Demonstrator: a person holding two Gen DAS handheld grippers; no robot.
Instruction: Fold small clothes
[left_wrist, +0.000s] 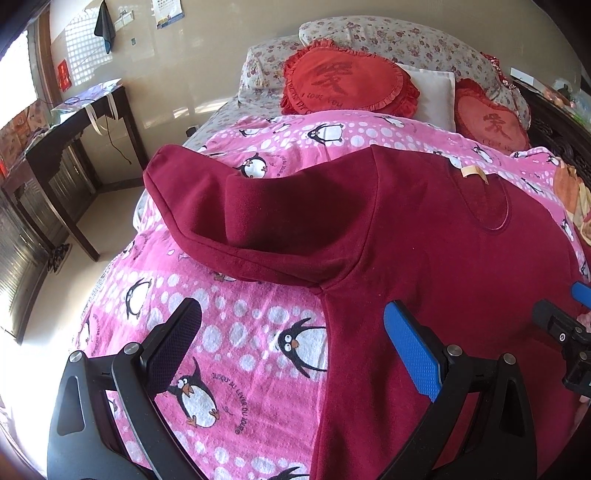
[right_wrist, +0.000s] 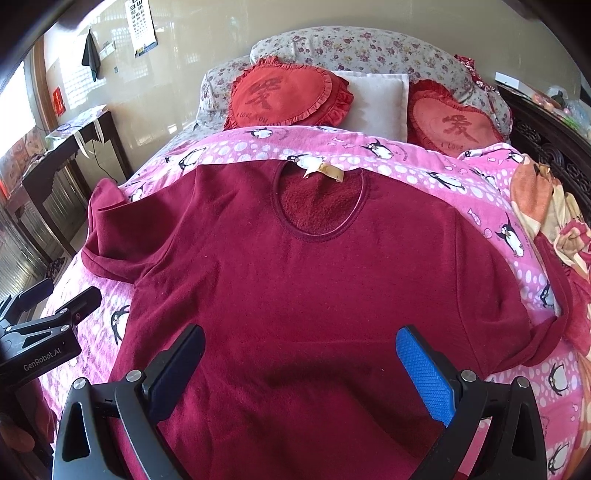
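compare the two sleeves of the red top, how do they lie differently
The left sleeve is doubled back on itself, its cuff up by the shoulder; the right sleeve runs down along the body in a long curve. The left sleeve looks short and bunched, the right sleeve long and narrow. Both rest on the pink penguin blanket, untouched by either tool.

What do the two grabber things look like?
Both are black plastic claws with silver bolts. The left gripper and right gripper each have one dark bumpy pad and one bright blue bumpy pad. White letters on the left one read "GenRobot.AI". No cables show.
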